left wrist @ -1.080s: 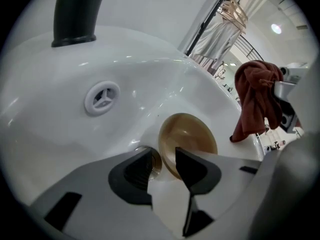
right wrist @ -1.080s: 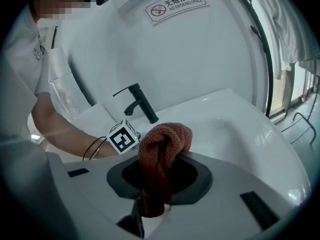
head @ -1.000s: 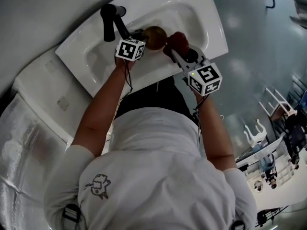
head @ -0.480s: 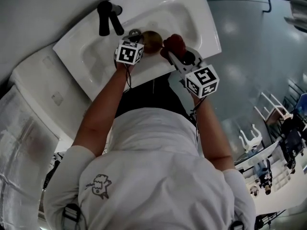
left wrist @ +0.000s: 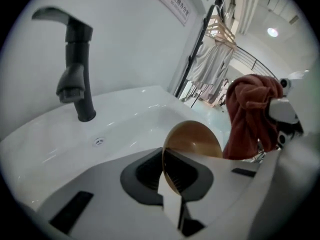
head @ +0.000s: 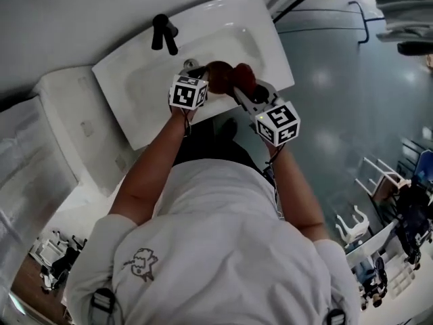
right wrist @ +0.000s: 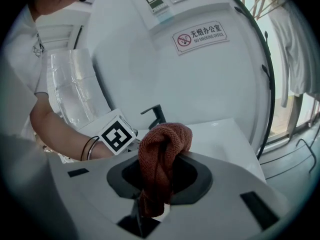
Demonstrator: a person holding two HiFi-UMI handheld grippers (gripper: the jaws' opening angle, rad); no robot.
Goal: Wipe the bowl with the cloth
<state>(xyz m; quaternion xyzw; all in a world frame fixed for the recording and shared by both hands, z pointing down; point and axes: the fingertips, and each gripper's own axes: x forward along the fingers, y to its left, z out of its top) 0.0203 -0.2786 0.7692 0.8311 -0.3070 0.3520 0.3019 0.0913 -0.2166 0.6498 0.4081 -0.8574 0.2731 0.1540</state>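
Observation:
A brown bowl (head: 218, 76) is held on edge above the white sink (head: 135, 87), with my left gripper (head: 201, 81) shut on its rim. In the left gripper view the bowl (left wrist: 192, 139) stands upright between the jaws, its hollow side facing right. A reddish-brown cloth (head: 243, 78) hangs bunched from my right gripper (head: 241, 91), which is shut on it. The cloth (left wrist: 250, 114) sits right beside the bowl, at or near its hollow side. In the right gripper view the cloth (right wrist: 160, 164) fills the jaws and hides the bowl.
A black faucet (head: 164, 31) stands at the sink's back edge, left of the bowl. A white unit (head: 74, 127) adjoins the sink on the left. Grey floor (head: 338, 80) lies to the right, with furniture at the far right. A wall with a no-smoking sign (right wrist: 200, 36) is behind.
The cloth and the bowl have come closer together over the sink. The head view has shifted, so the sink now sits further left and the faucet is clear of the left gripper.

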